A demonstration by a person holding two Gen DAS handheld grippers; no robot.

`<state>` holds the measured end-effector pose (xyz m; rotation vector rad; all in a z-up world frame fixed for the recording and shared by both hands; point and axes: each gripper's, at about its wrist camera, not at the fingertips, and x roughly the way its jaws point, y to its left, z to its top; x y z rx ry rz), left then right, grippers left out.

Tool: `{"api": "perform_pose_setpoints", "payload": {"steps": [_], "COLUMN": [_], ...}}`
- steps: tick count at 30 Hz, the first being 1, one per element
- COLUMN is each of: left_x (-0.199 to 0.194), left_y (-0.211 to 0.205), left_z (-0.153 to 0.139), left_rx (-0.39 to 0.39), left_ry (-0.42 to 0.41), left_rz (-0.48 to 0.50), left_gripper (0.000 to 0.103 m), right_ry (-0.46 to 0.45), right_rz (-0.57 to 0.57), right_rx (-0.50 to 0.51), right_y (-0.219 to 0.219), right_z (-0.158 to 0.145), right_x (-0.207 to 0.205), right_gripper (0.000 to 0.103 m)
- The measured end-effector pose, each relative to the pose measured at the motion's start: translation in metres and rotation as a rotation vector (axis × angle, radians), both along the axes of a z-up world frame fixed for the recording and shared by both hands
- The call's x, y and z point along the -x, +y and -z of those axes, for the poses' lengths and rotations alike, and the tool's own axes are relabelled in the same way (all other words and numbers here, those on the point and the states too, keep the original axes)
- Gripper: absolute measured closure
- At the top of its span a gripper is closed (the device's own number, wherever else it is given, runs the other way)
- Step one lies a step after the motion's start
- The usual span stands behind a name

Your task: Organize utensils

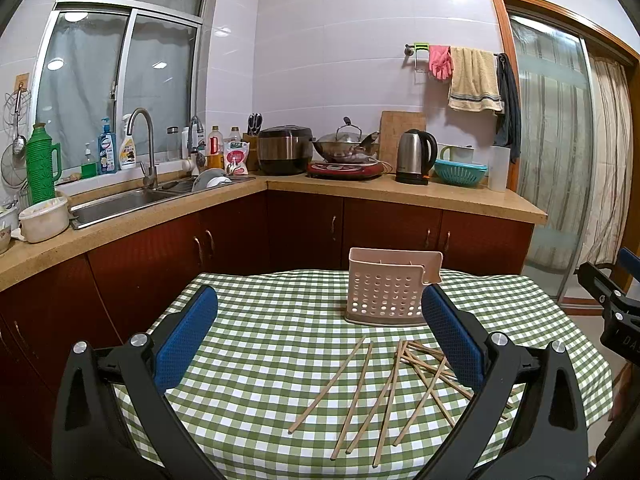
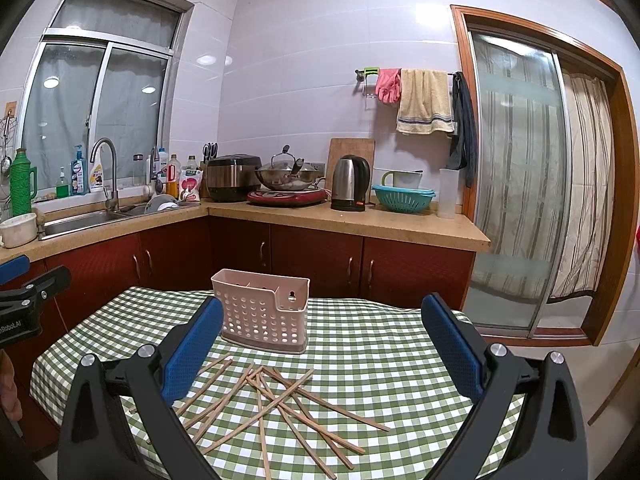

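Several wooden chopsticks (image 1: 390,386) lie scattered on the green checked tablecloth (image 1: 260,340), near its front. Behind them stands a pale pink perforated utensil holder (image 1: 386,294), upright and empty as far as I can see. My left gripper (image 1: 320,336) hovers above the cloth, open, with nothing between its blue pads. In the right wrist view the same chopsticks (image 2: 280,404) lie crossed in a loose heap in front of the holder (image 2: 264,314). My right gripper (image 2: 322,346) is also open and empty above them.
The table (image 2: 380,344) stands in front of a kitchen counter (image 2: 360,220) with a sink (image 1: 120,204), rice cooker, wok, kettle and teal colander. Red cabinet doors lie just behind the table. A sliding glass door (image 2: 520,184) is at the right.
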<state>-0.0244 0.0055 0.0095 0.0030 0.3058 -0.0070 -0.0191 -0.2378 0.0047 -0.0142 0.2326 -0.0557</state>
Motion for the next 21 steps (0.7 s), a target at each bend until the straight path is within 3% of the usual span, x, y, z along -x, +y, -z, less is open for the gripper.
{"api": "perform_pose_setpoints", "payload": {"steps": [21], "left_x": [0.0006], "left_y": [0.0068], "left_z": [-0.0041], "left_rx": [0.000], "left_ry": [-0.006], "left_rz": [-0.005], "left_gripper": [0.004], "right_ry": [-0.001], "right_rz": [0.000], "right_rx": [0.000], "right_y": [-0.0002], "right_z": [0.0001], "right_x": [0.0001], "right_gripper": [0.006]}}
